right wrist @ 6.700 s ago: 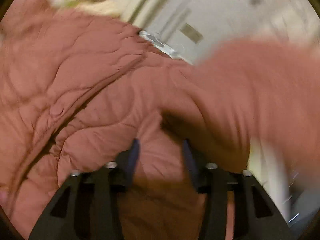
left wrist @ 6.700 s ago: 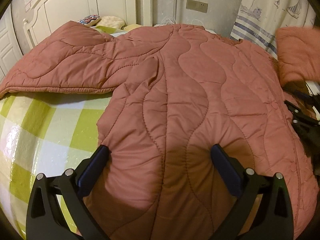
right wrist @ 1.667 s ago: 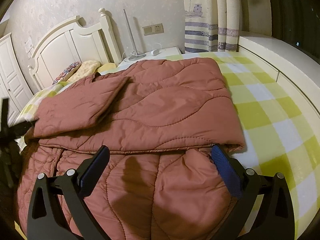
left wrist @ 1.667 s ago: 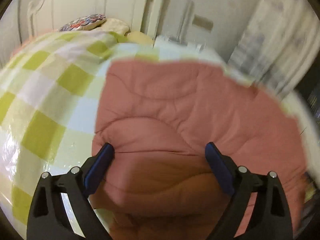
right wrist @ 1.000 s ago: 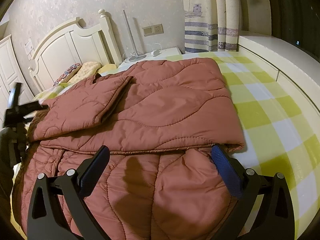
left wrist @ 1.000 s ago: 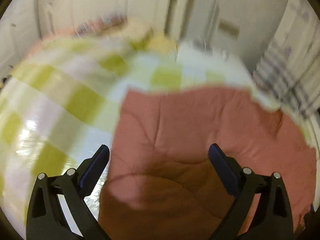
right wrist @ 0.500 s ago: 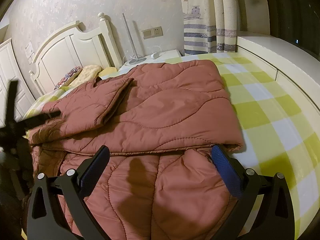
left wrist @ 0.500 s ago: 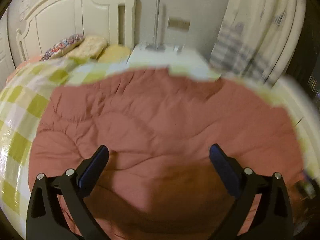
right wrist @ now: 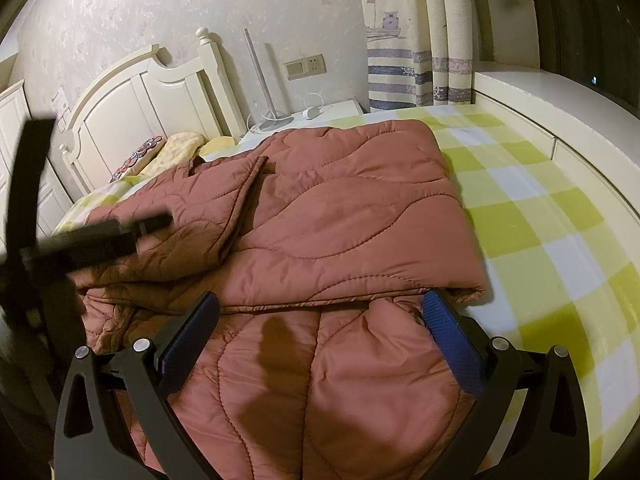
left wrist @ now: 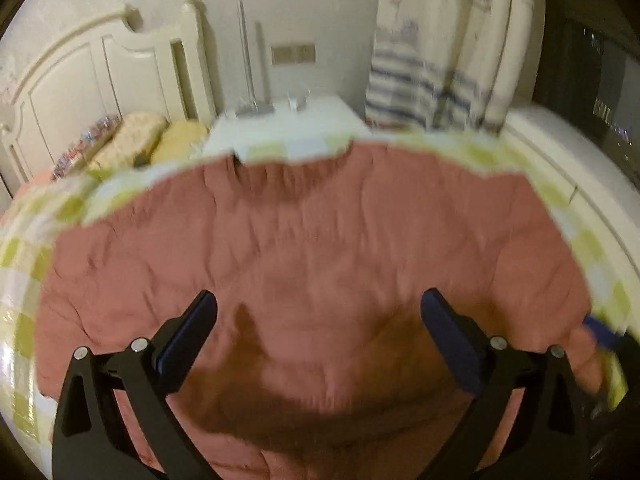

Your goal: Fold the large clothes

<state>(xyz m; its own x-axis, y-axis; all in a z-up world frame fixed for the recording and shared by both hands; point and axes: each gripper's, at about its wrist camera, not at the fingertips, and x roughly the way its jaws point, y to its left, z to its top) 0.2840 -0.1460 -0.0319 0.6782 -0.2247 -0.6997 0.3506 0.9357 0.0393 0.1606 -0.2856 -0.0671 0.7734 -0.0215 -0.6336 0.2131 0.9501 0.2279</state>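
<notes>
Lying partly folded on the checked bed (right wrist: 540,216) was the quilted jacket (right wrist: 352,216), one sleeve (right wrist: 188,216) laid across it.
Left gripper (left wrist: 318,320) and right gripper (right wrist: 320,320) both had jaws spread wide, holding nothing, just above the fabric's near edge.

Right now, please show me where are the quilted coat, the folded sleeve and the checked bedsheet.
quilted coat (right wrist: 360,216): right wrist view, on the folded upper panel.
folded sleeve (right wrist: 208,204): right wrist view, on the sleeve's middle, lying over the coat.
checked bedsheet (right wrist: 540,216): right wrist view, on bare sheet right of the coat.
</notes>
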